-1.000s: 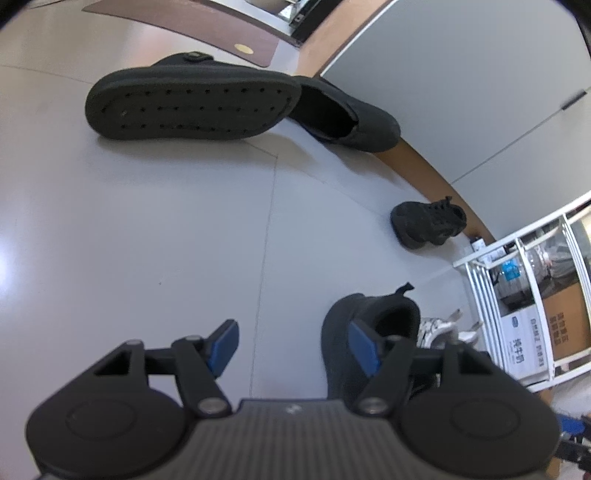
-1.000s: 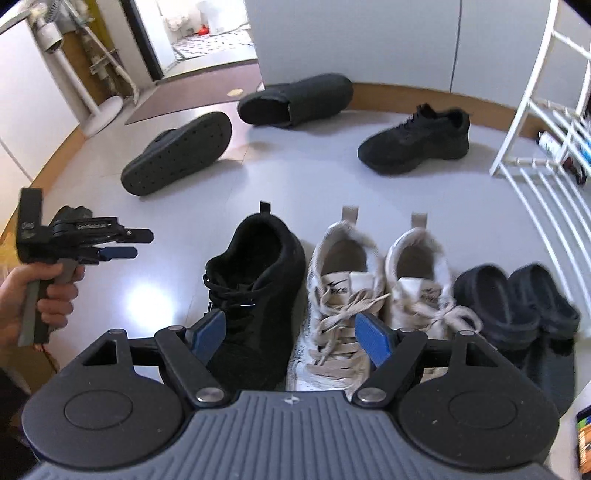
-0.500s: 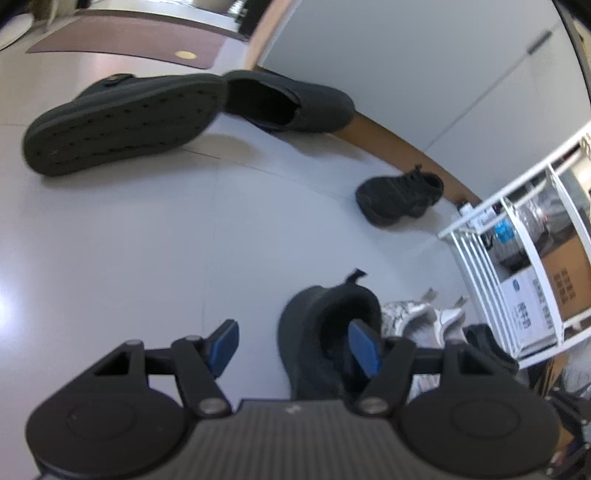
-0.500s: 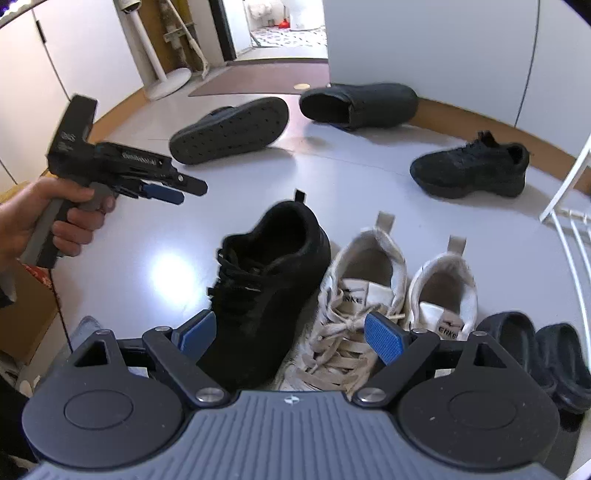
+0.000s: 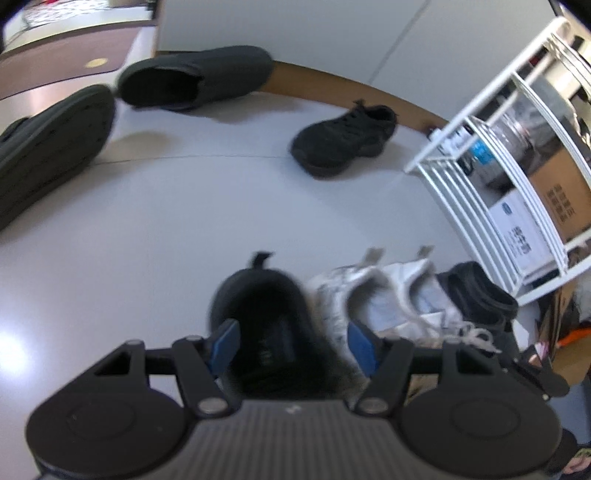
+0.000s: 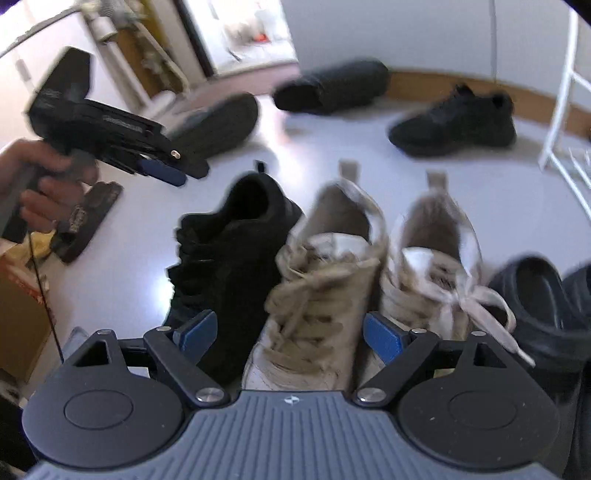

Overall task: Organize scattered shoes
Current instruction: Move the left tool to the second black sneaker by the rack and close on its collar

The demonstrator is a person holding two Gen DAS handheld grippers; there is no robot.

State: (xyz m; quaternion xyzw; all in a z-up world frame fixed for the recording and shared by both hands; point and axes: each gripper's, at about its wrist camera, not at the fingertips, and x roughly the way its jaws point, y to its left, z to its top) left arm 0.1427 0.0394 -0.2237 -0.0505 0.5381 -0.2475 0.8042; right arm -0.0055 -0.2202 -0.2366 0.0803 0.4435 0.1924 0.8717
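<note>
My left gripper (image 5: 291, 343) hovers open and empty over the black lace-up sneaker (image 5: 266, 321). My right gripper (image 6: 286, 330) gapes wide, empty, above the beige laced sneaker (image 6: 317, 280). The stray matching black sneaker (image 6: 454, 122) sits alone on the floor at 1 o'clock.

I am in the entryway of a home, low over a pale, glossy tiled floor (image 5: 155, 229) with a wooden skirting board (image 5: 332, 79) along grey cabinet doors (image 5: 332, 33). Shoes lie about it: a black sneaker (image 6: 236, 254), white sneakers (image 6: 332, 266), dark clogs (image 6: 543, 299). A white wire rack (image 5: 480, 173) holds cardboard boxes (image 5: 561, 192) (household stock, by the look). A brown doormat (image 5: 66, 62) lies before an open doorway (image 6: 240, 33).
</note>
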